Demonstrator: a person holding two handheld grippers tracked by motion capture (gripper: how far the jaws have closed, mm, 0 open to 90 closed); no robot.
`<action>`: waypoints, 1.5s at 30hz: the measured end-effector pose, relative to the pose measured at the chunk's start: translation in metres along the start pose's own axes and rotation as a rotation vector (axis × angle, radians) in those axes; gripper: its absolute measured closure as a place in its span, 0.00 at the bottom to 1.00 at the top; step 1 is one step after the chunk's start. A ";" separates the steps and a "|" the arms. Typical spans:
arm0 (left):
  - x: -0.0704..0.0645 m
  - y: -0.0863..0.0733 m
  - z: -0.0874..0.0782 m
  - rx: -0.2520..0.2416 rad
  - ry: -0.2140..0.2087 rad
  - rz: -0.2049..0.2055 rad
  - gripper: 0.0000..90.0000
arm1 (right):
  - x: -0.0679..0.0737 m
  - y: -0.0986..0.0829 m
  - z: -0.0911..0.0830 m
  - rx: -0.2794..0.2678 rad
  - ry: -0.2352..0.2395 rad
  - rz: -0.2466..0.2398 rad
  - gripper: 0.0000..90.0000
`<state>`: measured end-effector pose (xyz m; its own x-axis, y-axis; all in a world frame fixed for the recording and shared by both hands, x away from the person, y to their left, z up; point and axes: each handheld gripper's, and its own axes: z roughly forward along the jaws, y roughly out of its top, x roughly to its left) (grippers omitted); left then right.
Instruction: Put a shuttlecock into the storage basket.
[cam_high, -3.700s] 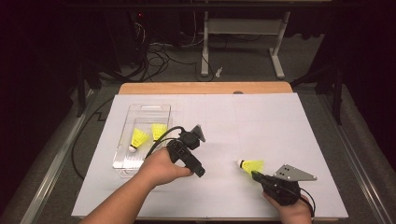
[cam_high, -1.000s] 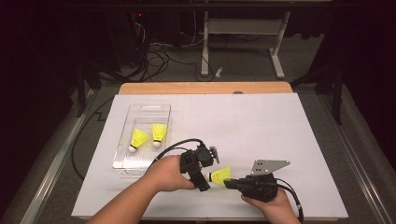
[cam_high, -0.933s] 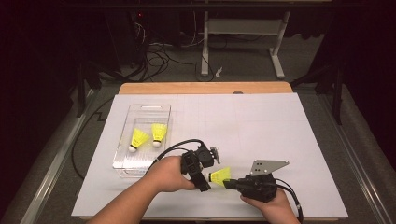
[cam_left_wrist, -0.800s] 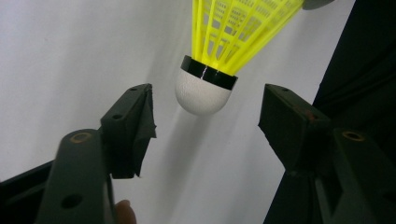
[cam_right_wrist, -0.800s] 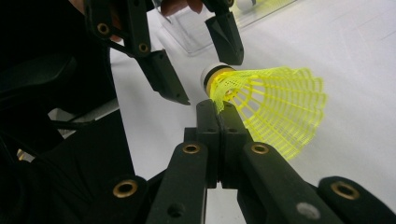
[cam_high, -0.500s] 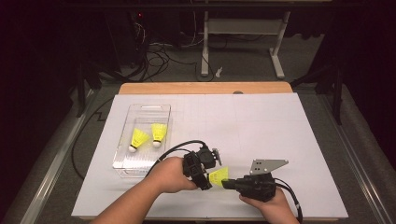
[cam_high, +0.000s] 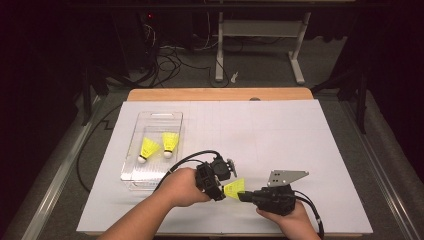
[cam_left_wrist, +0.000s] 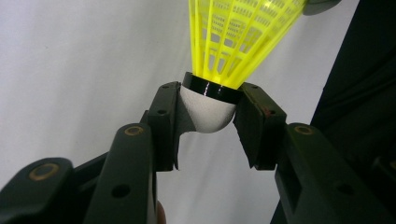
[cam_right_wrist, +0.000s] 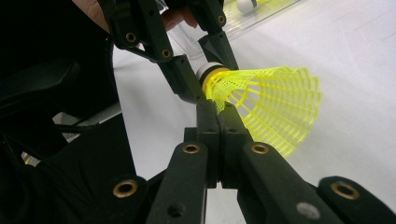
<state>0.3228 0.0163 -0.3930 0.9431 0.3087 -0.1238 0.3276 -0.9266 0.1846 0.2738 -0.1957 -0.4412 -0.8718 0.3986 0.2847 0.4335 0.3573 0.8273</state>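
While the right tongs (cam_high: 241, 195) held the shuttlecock (cam_high: 233, 188) alone on the near right of the sheet a few seconds back, the two tools have since met near the middle of the near edge, and over the last second they have barely moved. That reads as a handover under way: the shuttlecock is being passed to the left tongs (cam_high: 220, 189), most likely so it can go into the tray (cam_high: 131, 170) at the left, where two more shuttlecocks (cam_high: 159, 145) already lie.

In the left gripper view the white cork (cam_left_wrist: 206, 113) sits between the jaws of the left tongs (cam_left_wrist: 207, 124), narrow and closed around it just below the black band, with the yellow skirt (cam_left_wrist: 238, 35) pointing away from the camera. In the right gripper view the right tongs (cam_right_wrist: 217, 122) are pressed together on the lower edge of the skirt (cam_right_wrist: 271, 109), close to the cork. So both tools grip the one shuttlecock, held clear above the sheet (cam_high: 280, 135), the left at its head and the right at its mesh.

My judgement is that the right tongs must let go before the left hand (cam_high: 182, 186) can carry it off.
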 end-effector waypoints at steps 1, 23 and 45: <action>0.000 0.000 0.000 0.000 0.001 0.001 0.69 | 0.000 0.000 0.000 0.000 -0.001 0.000 1.00; 0.000 0.000 0.002 0.014 0.025 -0.023 0.70 | 0.001 -0.001 0.002 0.007 -0.027 -0.020 0.89; 0.010 -0.009 0.003 0.004 0.041 -0.112 0.70 | -0.003 -0.003 -0.010 -0.058 -0.128 -0.027 0.59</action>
<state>0.3292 0.0275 -0.3988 0.9023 0.4185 -0.1037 0.4306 -0.8868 0.1680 0.2730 -0.2067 -0.4403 -0.8452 0.4954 0.2007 0.3931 0.3217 0.8614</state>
